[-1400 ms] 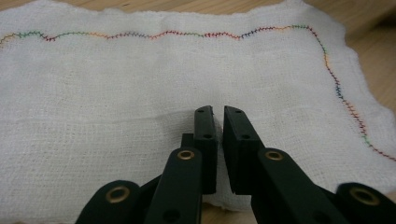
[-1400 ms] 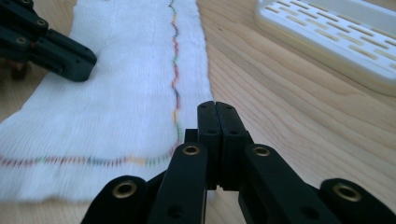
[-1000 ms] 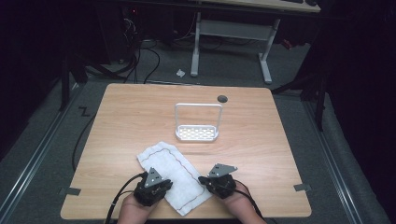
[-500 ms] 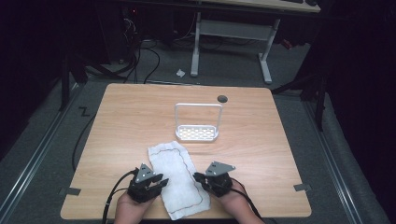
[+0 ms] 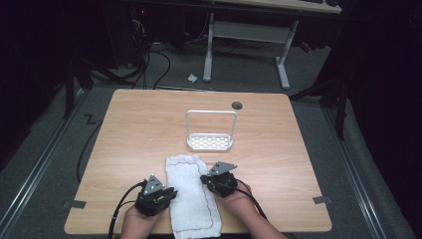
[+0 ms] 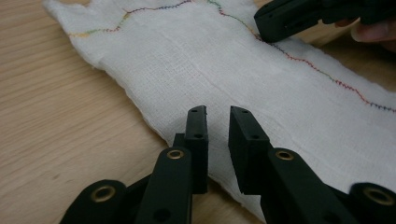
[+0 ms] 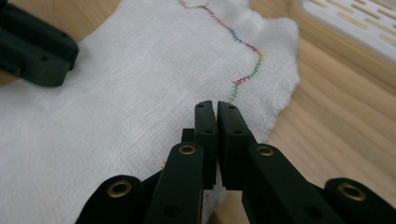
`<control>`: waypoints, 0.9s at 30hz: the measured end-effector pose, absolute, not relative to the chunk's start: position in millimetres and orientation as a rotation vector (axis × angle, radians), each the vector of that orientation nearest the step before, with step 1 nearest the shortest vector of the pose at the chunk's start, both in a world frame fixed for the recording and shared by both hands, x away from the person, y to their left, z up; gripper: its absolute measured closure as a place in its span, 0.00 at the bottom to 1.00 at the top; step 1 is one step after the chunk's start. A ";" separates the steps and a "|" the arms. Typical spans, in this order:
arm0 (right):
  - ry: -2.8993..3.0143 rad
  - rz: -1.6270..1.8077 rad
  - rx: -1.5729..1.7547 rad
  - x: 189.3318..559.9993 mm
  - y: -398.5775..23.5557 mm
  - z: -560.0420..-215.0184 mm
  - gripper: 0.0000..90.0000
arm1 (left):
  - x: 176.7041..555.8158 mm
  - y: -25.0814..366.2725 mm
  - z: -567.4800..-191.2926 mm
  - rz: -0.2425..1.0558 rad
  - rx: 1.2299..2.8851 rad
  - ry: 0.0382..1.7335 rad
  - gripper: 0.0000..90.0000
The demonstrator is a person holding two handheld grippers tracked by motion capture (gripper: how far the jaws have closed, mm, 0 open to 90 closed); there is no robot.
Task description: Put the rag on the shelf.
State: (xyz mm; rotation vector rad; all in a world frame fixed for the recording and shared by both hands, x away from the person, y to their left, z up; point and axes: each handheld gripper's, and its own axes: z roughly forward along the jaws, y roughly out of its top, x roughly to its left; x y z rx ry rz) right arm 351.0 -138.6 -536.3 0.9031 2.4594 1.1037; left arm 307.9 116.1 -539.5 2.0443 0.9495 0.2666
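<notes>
A white gauze cloth (image 5: pixel 191 194) with a multicoloured stitched hem lies flat near the table's front edge, its long side running away from me. My left gripper (image 5: pixel 170 192) sits at the cloth's left edge. In the left gripper view its jaws (image 6: pixel 218 112) stand a little apart just above the cloth (image 6: pixel 233 70), with nothing between them. My right gripper (image 5: pixel 204 178) rests at the cloth's right edge. Its jaws (image 7: pixel 215 105) are closed together over the hem of the cloth (image 7: pixel 116 93), and no fold shows pinched between them.
A white perforated tray with an upright wire frame (image 5: pixel 210 142) stands just beyond the cloth's far end; it is (image 7: pixel 355 23) close to the right gripper. A dark round grommet (image 5: pixel 237 105) sits near the back edge of the wooden table (image 5: pixel 139 129).
The cloth has swung from lying diagonally to lying straight along the table's depth. The left gripper moved back toward the front edge; the right gripper stayed at the cloth's right edge.
</notes>
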 end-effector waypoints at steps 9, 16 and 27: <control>2.444 1.076 0.954 315.1 -184.7 -535.0 0.97 | 304.6 79.7 -540.4 0.148 2.071 0.838 0.87; 2.406 1.146 1.031 299.6 -211.4 -539.1 0.96 | 298.4 72.1 -538.8 0.127 2.078 0.772 0.80; 2.431 1.171 1.027 303.8 -213.0 -539.3 0.95 | 331.3 86.5 -531.3 0.243 1.956 0.954 0.58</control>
